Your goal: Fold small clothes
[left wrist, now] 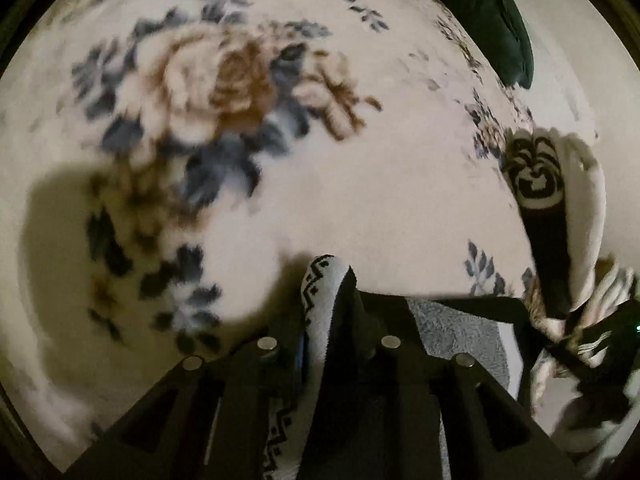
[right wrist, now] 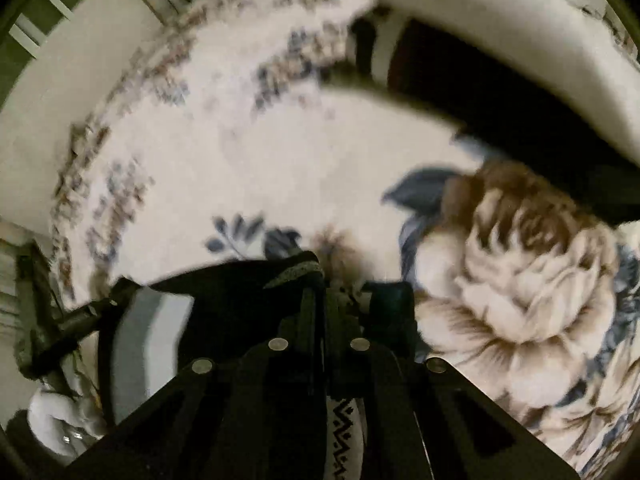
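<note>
Clamped between the black left gripper [left wrist: 336, 280] at bottom centre, a small white knit garment with a black zigzag border [left wrist: 320, 304] is also pinched at its dark edge by the right gripper [right wrist: 324, 280], over a cream floral blanket [left wrist: 380, 200] lying open above.

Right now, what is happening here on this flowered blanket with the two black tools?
A person holds one pair of black tongs in each hand above a cream blanket with a blue and brown flower print. The left tongs are closed on a small white and black garment with a zigzag pattern. The right tongs are shut on dark fabric, probably the same piece. More small clothes, one with a black and white face print, lie in a heap to one side. Nothing is folded yet.
</note>
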`<move>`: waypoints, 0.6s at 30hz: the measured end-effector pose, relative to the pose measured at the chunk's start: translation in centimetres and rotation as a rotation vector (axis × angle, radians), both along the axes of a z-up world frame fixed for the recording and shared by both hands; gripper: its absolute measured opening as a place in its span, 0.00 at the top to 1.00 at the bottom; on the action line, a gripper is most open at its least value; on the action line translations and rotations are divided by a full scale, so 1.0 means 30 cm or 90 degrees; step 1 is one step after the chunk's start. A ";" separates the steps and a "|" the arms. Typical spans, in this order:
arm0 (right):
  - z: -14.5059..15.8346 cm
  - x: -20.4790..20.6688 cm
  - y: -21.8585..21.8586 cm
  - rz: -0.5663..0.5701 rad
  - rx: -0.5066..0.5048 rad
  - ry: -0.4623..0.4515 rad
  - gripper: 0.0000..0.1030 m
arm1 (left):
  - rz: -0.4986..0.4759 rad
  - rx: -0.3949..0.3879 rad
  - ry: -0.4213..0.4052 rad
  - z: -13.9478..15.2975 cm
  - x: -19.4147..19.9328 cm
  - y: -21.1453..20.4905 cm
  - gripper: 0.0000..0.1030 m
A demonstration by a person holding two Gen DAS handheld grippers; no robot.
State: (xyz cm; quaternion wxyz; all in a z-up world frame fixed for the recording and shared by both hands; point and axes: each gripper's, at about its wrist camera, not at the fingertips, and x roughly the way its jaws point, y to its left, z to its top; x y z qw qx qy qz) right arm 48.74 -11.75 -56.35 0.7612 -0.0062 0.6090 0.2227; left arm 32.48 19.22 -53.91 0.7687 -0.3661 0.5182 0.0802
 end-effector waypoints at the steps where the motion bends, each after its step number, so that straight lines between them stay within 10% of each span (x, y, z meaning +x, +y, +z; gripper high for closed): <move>1: -0.022 0.002 0.007 0.006 -0.006 0.013 0.97 | 0.000 -0.008 0.000 0.008 -0.001 0.004 0.82; 4: -0.047 0.010 0.004 0.012 0.010 0.051 0.96 | 0.010 -0.048 -0.002 0.045 -0.016 0.020 0.77; 6: -0.043 0.022 -0.029 -0.003 0.042 0.087 0.86 | 0.024 -0.083 -0.020 0.086 -0.051 0.041 0.53; 9: 0.001 -0.008 -0.113 -0.018 0.115 0.117 0.25 | 0.042 -0.070 -0.045 0.156 -0.135 0.056 0.07; 11: 0.026 -0.051 -0.175 -0.022 0.132 0.113 0.08 | 0.059 -0.077 -0.060 0.181 -0.214 0.060 0.06; 18: -0.151 -0.146 -0.251 0.002 0.129 0.226 0.06 | 0.037 -0.149 -0.008 0.001 -0.289 -0.016 0.06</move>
